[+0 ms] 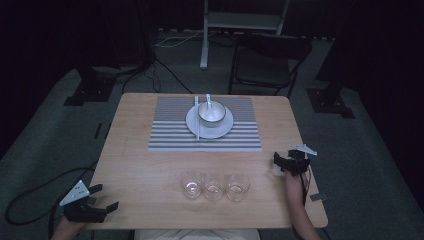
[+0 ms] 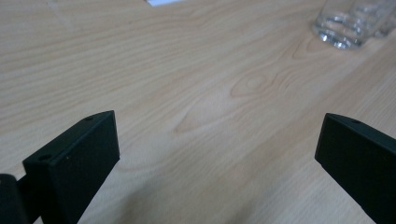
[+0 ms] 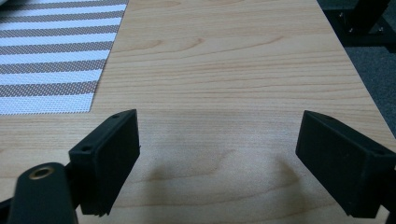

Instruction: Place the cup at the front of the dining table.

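The wooden table [image 1: 150, 170] carries a striped mat [image 1: 165, 135] at its far middle, with a plate [image 1: 220, 131] and bowl [image 1: 212, 113] on it. Three glasses [image 1: 214, 187] stand in a left-to-right row near the front edge, between the two hands. The left gripper [image 1: 100, 196] waits at the near left corner, the right gripper [image 1: 282, 161] by the right edge, somewhat nearer the row. Both have their jaws spread wide, grasping nothing.

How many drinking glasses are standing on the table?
3. They stand in a row near the table's front edge: the left glass, the middle glass and the right glass. The neighbours look close together, perhaps touching. None seems hidden.
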The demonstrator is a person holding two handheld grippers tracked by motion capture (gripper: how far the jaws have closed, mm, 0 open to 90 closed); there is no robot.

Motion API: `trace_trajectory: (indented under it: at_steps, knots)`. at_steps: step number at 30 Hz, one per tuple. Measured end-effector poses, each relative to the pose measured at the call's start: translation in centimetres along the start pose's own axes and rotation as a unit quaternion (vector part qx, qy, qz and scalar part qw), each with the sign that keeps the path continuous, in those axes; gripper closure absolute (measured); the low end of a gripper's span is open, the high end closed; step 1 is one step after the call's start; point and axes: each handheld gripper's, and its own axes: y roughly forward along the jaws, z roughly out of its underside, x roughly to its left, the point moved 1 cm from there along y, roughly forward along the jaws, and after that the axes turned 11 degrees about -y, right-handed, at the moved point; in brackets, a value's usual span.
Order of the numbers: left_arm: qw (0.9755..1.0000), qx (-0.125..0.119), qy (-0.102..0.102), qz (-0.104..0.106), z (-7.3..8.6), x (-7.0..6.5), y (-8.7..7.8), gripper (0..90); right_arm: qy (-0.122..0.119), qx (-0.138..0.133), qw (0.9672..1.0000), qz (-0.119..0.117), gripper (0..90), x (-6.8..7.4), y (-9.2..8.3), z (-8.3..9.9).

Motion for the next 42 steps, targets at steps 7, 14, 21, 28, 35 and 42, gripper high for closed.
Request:
trace_trajectory:
  at_steps: [7, 14, 21, 28, 35, 42]
  knots:
    - [1.0, -0.004, 0.005, -0.001, 0.3, 0.1, -0.3, 0.3, -0.001, 0.0, 1.0, 0.0, 13.0, 0.0, 0.0, 0.0]
    - [0.9996, 0.022, 0.006, 0.02, 0.2, -0.2, 0.4, 0.3, -0.001, 0.001, 1.0, 0.001, 13.0, 0.0, 0.0, 0.0]
    - [0.9993, 0.021, 0.006, 0.031, -0.1, -0.5, 0.6, 0.4, -0.001, 0.003, 1.0, 0.003, 13.0, 0.1, 0.0, 0.0]
    - [0.9988, 0.016, 0.006, 0.046, -0.4, -0.6, 0.8, 0.4, -0.002, 0.004, 1.0, 0.003, 13.0, 0.1, 0.0, 0.0]
    - [0.9981, 0.023, 0.015, 0.055, -1.0, -1.1, 1.6, 0.4, -0.003, 0.004, 1.0, 0.003, 13.0, 0.1, 0.1, 0.0]
    - [0.9978, 0.012, 0.022, 0.061, -1.8, -1.7, 1.9, 0.4, -0.003, 0.005, 1.0, 0.004, 13.0, 0.1, 0.1, 0.0]
